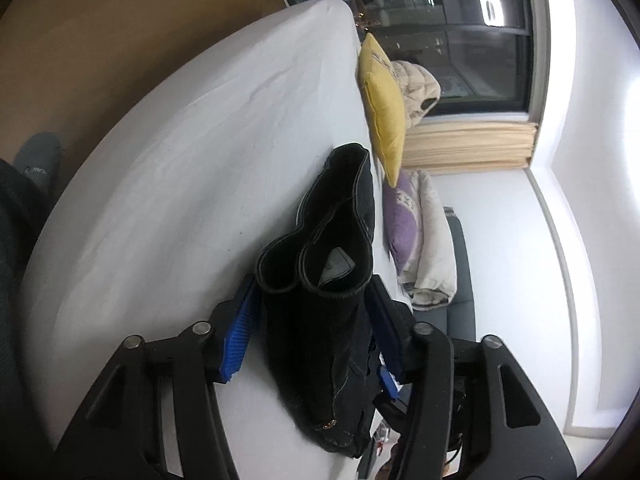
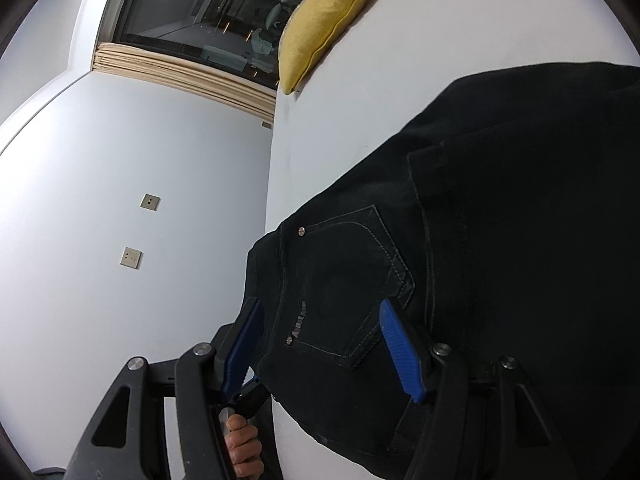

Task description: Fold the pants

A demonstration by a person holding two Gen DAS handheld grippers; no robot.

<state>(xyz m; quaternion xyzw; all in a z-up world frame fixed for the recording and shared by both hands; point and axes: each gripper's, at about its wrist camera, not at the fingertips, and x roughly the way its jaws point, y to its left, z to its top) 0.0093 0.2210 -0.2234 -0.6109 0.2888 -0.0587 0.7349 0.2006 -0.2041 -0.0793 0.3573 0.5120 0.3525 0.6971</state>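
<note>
Black denim pants (image 1: pixel 320 320) lie on a white bed sheet (image 1: pixel 180 160). In the left wrist view the waistband and a bunched part stand between the blue pads; the left gripper (image 1: pixel 312 304) has its jaws wide apart around the cloth, not pinching it. In the right wrist view the pants (image 2: pixel 480 240) spread over the bed (image 2: pixel 460 20), back pocket (image 2: pixel 352 288) up. The right gripper (image 2: pixel 320 340) is open, its pads on either side of the pocket at the bed's edge.
A yellow cushion (image 1: pixel 382 108) (image 2: pixel 324 20) lies at the bed's far side. A purple pillow and rolled quilt (image 1: pixel 416 236) and a beige jacket (image 1: pixel 416 88) sit beyond it. A dark window (image 1: pixel 460 32), white wall (image 2: pixel 120 200) and a hand (image 2: pixel 244 448) also show.
</note>
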